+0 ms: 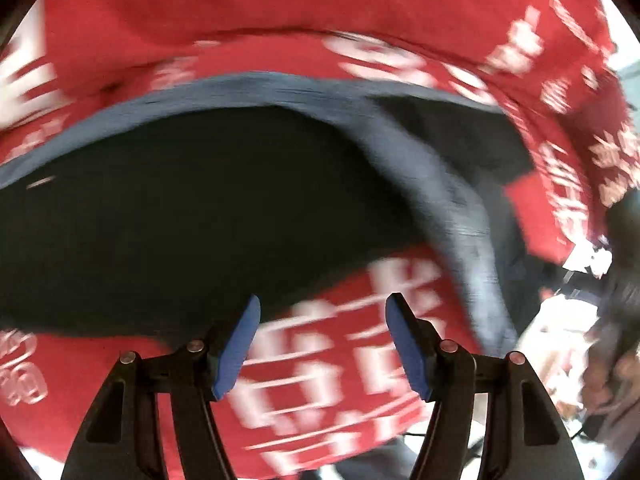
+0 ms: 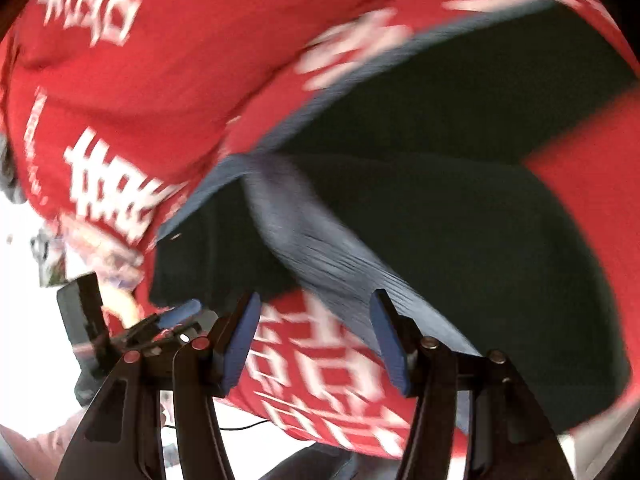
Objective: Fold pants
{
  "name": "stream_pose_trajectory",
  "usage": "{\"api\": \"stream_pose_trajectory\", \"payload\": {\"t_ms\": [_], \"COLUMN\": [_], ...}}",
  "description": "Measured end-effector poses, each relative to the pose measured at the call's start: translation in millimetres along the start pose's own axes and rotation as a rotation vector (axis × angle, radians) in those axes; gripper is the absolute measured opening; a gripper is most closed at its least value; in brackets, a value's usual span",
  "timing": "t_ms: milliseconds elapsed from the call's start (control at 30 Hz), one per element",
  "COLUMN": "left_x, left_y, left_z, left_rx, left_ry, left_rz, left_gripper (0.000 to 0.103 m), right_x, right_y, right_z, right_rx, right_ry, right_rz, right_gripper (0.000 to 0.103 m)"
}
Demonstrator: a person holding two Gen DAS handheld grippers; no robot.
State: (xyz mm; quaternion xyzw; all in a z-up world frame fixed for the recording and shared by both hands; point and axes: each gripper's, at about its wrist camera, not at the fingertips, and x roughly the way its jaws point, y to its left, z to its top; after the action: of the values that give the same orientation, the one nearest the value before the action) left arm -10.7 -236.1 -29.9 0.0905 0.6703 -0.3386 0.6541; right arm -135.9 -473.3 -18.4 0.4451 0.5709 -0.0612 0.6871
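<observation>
Dark pants [image 1: 200,200] lie spread on a red cloth, blurred by motion. A blue-grey ribbed band [image 1: 452,208] runs along their far edge and down the right. My left gripper [image 1: 324,300] hangs open over the pants' near edge, with only red cloth showing between its blue pads [image 1: 240,344]. In the right wrist view the same pants [image 2: 440,220] fill the right side, and the ribbed band [image 2: 320,248] crosses the middle. My right gripper [image 2: 316,296] is open above that band, holding nothing. The left gripper [image 2: 176,314] shows low at the left of this view.
The red cloth [image 1: 280,0] with large white characters covers the surface under the pants. Its near edge drops off behind my fingers [image 2: 320,436]. Blurred clutter [image 1: 580,340] lies beyond the cloth's right side. Bright floor [image 2: 24,280] shows past the left edge.
</observation>
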Motion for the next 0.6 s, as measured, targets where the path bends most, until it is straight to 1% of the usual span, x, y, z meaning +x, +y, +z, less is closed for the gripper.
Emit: {"api": "stream_pose_trajectory", "payload": {"t_ms": [100, 167, 233, 300, 333, 367, 433, 500, 567, 600], "left_x": [18.8, 30.7, 41.9, 51.2, 57.9, 60.1, 66.1, 77.2, 85.8, 87.4], "left_y": [-51.1, -68.5, -84.3, -92.2, -97.9, -99.8, -104.6, -108.4, -111.1, -110.3], "left_z": [7.7, 11.4, 10.8, 9.6, 9.3, 7.4, 7.8, 10.2, 13.1, 13.9], "left_rx": [0.101, 0.124, 0.137, 0.144, 0.144, 0.145, 0.141, 0.122, 0.097, 0.093], "left_ry": [0.016, 0.039, 0.067, 0.086, 0.102, 0.106, 0.105, 0.124, 0.133, 0.125], "left_rz": [-0.064, -0.099, -0.147, -0.16, -0.15, -0.151, -0.156, -0.165, -0.166, -0.167], "left_gripper": [0.067, 0.067, 0.067, 0.067, 0.067, 0.067, 0.067, 0.067, 0.067, 0.067], "right_x": [-34.5, -53.2, -62.4, -64.7, -63.3, -60.4, -49.8, -33.5, -28.1, -29.5], "right_y": [-44.6, -74.3, -100.0, -124.4, -135.2, -143.9, -161.5, -175.6, -183.7, -185.2], "right_z": [-40.1, -70.1, -95.5, -119.2, -129.9, -137.5, -148.2, -152.2, -150.7, -147.8], "right_rx": [0.129, 0.218, 0.293, 0.362, 0.387, 0.409, 0.447, 0.471, 0.486, 0.485], "right_ry": [-0.072, -0.124, -0.16, -0.184, -0.193, -0.196, -0.197, -0.169, -0.163, -0.156], "right_rz": [-0.051, -0.079, -0.089, -0.09, -0.094, -0.086, -0.018, 0.034, 0.073, 0.097], "right_gripper": [0.061, 0.061, 0.061, 0.061, 0.061, 0.061, 0.061, 0.061, 0.062, 0.053]}}
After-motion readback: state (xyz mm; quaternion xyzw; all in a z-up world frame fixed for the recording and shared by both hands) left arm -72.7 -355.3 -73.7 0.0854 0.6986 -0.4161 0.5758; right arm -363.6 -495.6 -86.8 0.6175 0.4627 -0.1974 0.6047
